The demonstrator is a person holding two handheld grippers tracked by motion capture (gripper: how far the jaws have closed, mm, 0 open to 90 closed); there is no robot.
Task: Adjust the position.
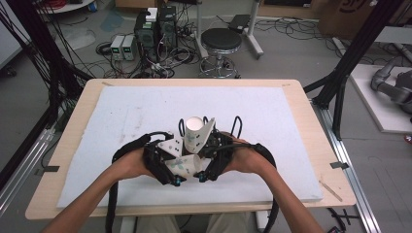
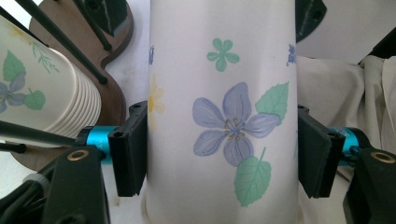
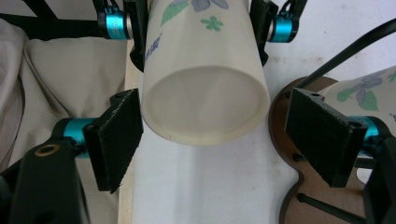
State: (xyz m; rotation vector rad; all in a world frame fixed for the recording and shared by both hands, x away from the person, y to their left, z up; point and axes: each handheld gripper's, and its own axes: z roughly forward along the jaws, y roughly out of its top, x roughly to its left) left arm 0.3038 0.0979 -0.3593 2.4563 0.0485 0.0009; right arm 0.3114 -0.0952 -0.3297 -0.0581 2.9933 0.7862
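Observation:
A flowered paper cup (image 2: 224, 93) lies sideways between the two hands, low over the white foam mat (image 1: 145, 107). My left gripper (image 2: 222, 154) is shut on it, both pads pressed to its sides. In the high view this cup (image 1: 187, 165) sits between the left gripper (image 1: 167, 162) and the right gripper (image 1: 209, 162). The cup's end (image 3: 205, 102) faces the right gripper (image 3: 219, 140), which is open, its pads standing off either side of that end. A tilted stack of matching cups (image 1: 197, 131) rests in a wooden rack with black rods (image 3: 327, 196).
The rack stands mid-mat, just beyond the hands. The mat covers a wooden table (image 1: 73, 145), whose front edge lies under the forearms. The person's beige trousers (image 3: 70, 79) show past that edge. A stool (image 1: 221, 41), computers and cables are on the floor behind.

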